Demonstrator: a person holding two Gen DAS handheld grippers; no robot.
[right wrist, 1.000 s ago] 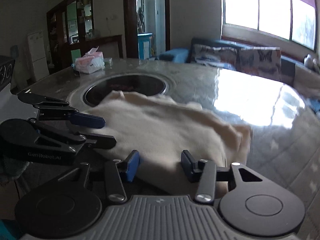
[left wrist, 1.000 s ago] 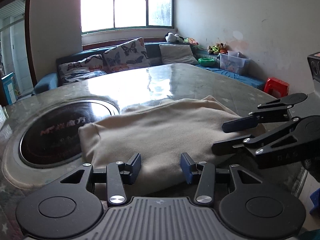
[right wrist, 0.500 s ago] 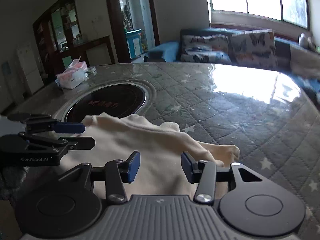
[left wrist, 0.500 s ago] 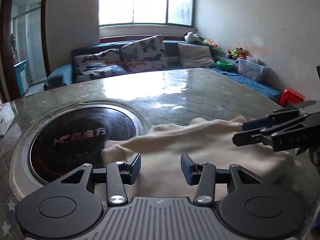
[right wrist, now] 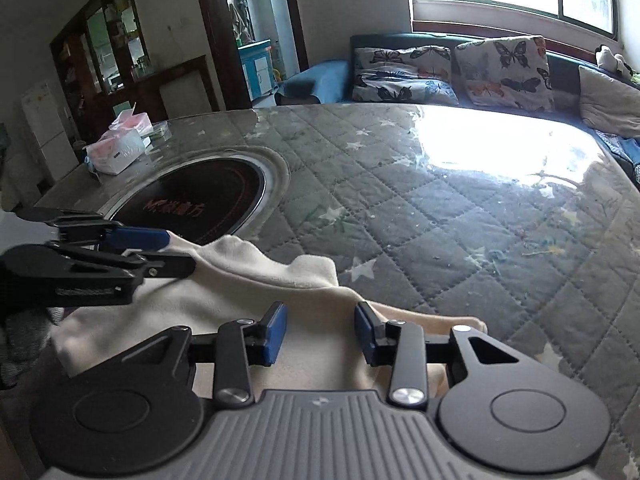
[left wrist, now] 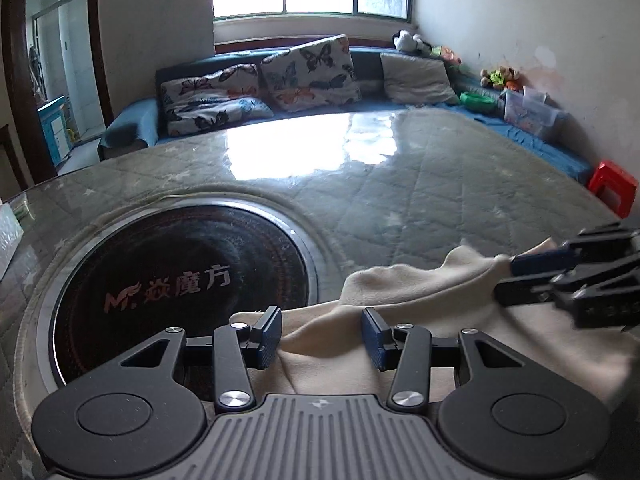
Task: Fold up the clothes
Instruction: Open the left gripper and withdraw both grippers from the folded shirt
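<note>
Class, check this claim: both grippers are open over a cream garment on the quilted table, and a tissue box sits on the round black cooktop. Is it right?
Not quite. The tissue box stands on the table beside the cooktop, as the right wrist view shows. The left gripper and right gripper are open over the cream garment.

A quilted, glass-topped table [right wrist: 460,216] carries a cream garment [left wrist: 400,312], tissue box [right wrist: 120,148] and inset round cooktop [left wrist: 180,280].

Surface [right wrist: 460,216] beyond cream garment [right wrist: 248,280] is free w/ wide room; tissue box [right wrist: 118,152] stands at far left edge.
</note>
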